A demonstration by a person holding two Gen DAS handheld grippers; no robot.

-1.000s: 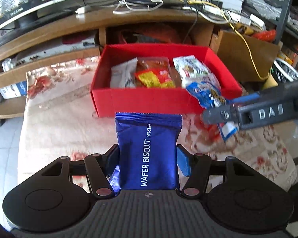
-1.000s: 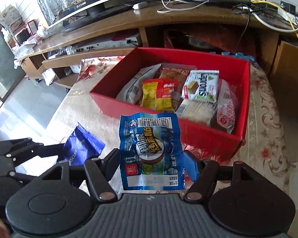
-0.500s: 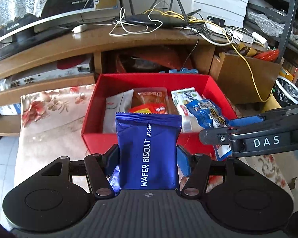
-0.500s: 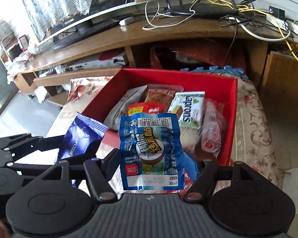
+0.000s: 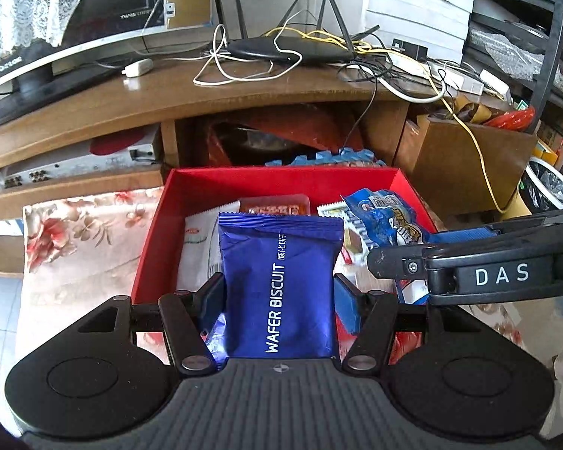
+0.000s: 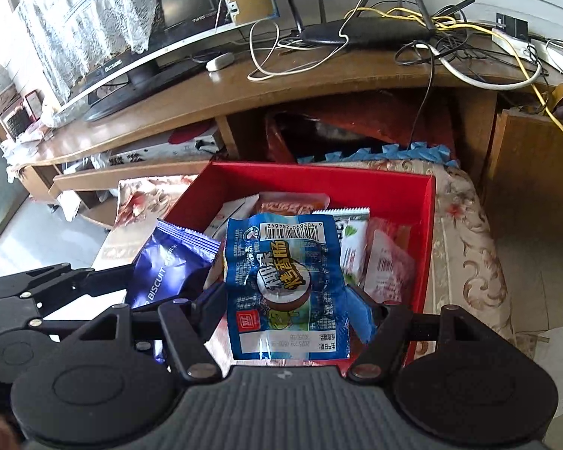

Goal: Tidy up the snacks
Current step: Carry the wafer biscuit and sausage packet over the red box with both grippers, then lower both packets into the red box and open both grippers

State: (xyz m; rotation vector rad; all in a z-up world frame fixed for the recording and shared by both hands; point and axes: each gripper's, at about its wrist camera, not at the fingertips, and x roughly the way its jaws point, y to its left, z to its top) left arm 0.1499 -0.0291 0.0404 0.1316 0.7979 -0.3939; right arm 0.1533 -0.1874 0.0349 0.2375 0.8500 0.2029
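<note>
- Blue foil wafer biscuit packet (image 5: 281,285) sitting upright between the pads of the left tool (image 5: 279,300), clamped by its lower half, hanging above the near-left part of the red cardboard box (image 5: 281,178).
- Light blue plastic snack pouch with a barcode (image 6: 285,285) being pinched the same way in the right tool (image 6: 287,311), hovering over the near wall of the box, just beside the wafer packet.
- Sitting on a floral-cloth surface (image 5: 82,232), with several packets already lying inside: a white wrapper (image 5: 200,247), an orange-red pack (image 5: 274,208), a pink-red one (image 6: 388,258) to the right.
- Judging the step as carrying both snacks in for release; neither yet set down.
- Risking a clash: tools crowding close side by side, so one arm could be knocking the other's packet askew.
- Risking a slip: smooth foil gripped low, tall top free to be flopping or sliding out early and landing outside the near wall.
- Risking a pile-up: box floor largely covered, so dropped packets may be resting on others instead of lying flat.
</note>
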